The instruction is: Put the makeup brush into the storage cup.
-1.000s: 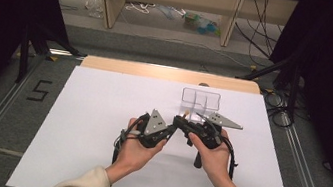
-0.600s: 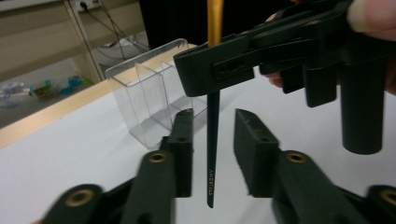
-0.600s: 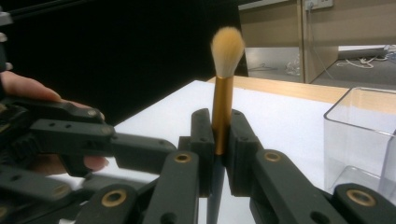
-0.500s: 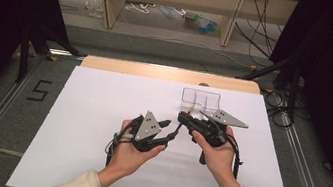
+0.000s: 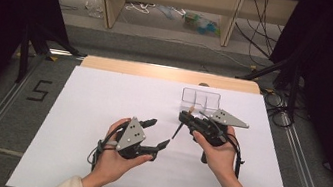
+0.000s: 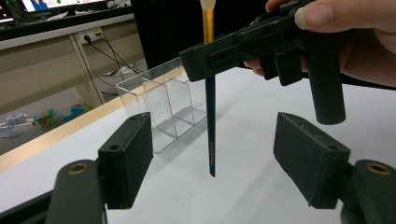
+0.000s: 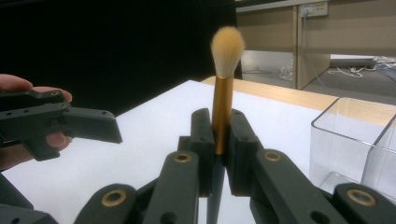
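- The counter (image 5: 100, 113) is a flat white sheet with a pale wooden edge along its far side; it spans the middle of the high view, and both your hands come in from the bottom of the frame.
- The clear organiser (image 5: 200, 99) sits at upper centre-right of the high view, just beyond your right tool: a hard, transparent, box-shaped holder with upright dividers and open tops.
- Your right tool (image 5: 190, 119) is closed on the brush (image 7: 223, 112), its pads pressing the gold ferrule. The brush stands roughly upright, fluffy tan bristles on top, slim dark handle tapering down towards the counter.
- The organiser lies up and slightly right of the brush in the high view, so the right tool is much the nearer one. The likely next move, as I judge it, is to carry the upright brush over a compartment and lower it handle first.
- Your left tool (image 5: 158, 133) sits lower left of the brush, apart from it. Its jaws have just been opening and stand wide with nothing between them; in the left gripper view the handle (image 6: 211, 126) hangs beyond the matte black pads (image 6: 126, 158).
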### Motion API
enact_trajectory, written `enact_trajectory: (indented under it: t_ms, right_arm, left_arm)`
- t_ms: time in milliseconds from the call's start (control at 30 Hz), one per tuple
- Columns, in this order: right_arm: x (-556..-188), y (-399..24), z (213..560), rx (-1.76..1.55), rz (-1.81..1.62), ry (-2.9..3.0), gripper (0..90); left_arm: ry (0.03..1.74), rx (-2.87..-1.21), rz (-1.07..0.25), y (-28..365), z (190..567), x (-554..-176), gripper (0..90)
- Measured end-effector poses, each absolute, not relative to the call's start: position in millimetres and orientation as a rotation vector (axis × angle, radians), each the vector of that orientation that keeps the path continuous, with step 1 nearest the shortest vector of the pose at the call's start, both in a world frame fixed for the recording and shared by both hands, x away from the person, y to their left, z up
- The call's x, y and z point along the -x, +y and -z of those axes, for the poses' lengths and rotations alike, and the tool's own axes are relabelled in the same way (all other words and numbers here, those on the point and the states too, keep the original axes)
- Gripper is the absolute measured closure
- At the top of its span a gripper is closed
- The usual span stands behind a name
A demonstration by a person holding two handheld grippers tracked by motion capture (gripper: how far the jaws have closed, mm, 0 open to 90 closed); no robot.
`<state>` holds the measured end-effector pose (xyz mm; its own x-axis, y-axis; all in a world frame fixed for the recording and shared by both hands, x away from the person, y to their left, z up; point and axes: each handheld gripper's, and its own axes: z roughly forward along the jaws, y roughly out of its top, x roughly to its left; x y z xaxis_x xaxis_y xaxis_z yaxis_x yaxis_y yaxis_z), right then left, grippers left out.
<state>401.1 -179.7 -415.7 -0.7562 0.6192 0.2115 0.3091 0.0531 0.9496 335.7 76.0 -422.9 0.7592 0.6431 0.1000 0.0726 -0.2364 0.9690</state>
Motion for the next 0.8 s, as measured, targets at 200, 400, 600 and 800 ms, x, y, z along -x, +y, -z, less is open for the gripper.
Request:
enact_trajectory:
  t_ms: [200, 400, 600, 800]
  right_arm:
    - [-401.9, -181.0, 414.9, -0.942, -1.776, 2.052, 83.8]
    - [-402.5, -183.7, 412.6, -0.941, -1.752, 2.051, 83.8]
    - [-402.5, -184.2, 412.0, -0.947, -1.742, 2.059, 83.8]
    - [-402.8, -185.2, 410.5, -0.946, -1.732, 2.059, 83.8]
  left_arm:
    - [0.566, -1.723, -0.595, 88.9, 424.9, -330.7, 25.8]
    - [0.571, -1.697, -0.596, 99.0, 425.8, -327.3, 24.3]
    - [0.578, -1.691, -0.608, 109.6, 427.5, -325.2, 23.4]
    - [0.582, -1.68, -0.615, 119.0, 427.9, -323.8, 22.9]
